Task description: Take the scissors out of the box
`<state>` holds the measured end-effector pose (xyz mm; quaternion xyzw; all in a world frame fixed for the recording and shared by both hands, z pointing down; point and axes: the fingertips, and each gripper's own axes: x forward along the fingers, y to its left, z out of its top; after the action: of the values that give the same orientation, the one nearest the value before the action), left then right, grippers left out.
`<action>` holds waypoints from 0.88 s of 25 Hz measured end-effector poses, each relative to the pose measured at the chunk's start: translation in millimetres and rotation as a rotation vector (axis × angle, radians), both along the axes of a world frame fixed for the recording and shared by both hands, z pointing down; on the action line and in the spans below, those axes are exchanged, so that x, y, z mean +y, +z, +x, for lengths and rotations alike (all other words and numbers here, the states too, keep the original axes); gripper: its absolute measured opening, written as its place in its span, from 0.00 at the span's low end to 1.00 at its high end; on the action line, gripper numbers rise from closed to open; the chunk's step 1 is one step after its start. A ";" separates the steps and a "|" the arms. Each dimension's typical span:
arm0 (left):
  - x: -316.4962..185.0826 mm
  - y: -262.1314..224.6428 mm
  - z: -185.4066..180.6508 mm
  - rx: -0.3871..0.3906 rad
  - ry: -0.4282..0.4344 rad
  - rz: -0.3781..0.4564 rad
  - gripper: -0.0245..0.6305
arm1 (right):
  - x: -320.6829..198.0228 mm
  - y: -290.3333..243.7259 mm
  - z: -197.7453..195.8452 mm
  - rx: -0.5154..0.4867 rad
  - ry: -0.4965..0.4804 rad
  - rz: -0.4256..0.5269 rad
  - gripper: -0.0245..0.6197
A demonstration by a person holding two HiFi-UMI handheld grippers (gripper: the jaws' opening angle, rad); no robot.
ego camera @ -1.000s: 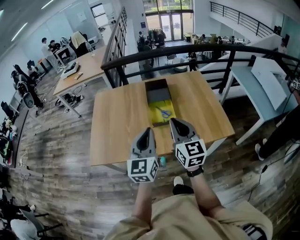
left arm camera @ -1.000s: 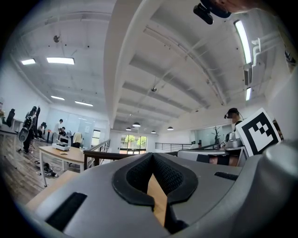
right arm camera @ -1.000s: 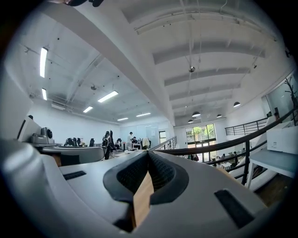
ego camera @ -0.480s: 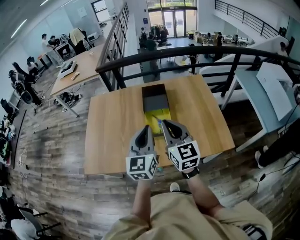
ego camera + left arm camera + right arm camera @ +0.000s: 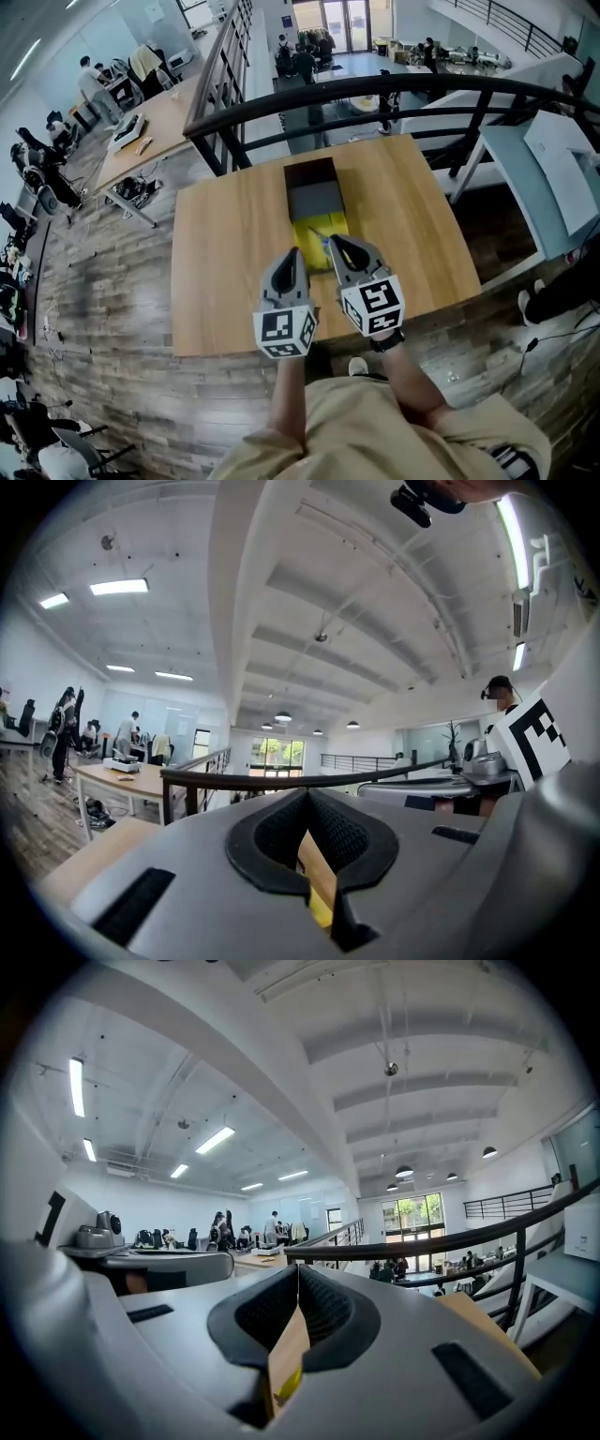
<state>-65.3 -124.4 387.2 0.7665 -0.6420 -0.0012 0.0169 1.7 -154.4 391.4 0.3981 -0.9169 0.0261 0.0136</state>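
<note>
Both of your grippers hover over the six o'clock edge of the wooden table (image 5: pixel 225 253), side by side and pointing toward twelve o'clock. Your left gripper (image 5: pixel 293 253) has its jaws together at the tip, with nothing between the pads. Your right gripper (image 5: pixel 335 242), at three o'clock of the left, has its jaws pressed together too, and they are empty.

The open box (image 5: pixel 315 199) lies straight ahead on the table, with its dark half toward twelve o'clock and its yellow-lined half toward six. The scissors (image 5: pixel 320 236) are in the yellow half, seen only as a thin bluish shape just at eleven o'clock of your right gripper's tip. The tip seems to sit above that end of the box, but you cannot tell from here whether it touches anything. Your left tip is just outside the box, near its seven o'clock corner.
</note>
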 end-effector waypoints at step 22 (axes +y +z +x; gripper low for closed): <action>-146.7 76.3 -58.0 0.041 0.197 -0.146 0.05 | -135.8 94.3 -45.1 0.216 0.115 -0.203 0.06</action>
<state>-123.3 -271.1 463.5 0.8223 -0.5616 0.0314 0.0860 -43.4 -290.2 485.7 0.4470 -0.8784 0.0766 0.1508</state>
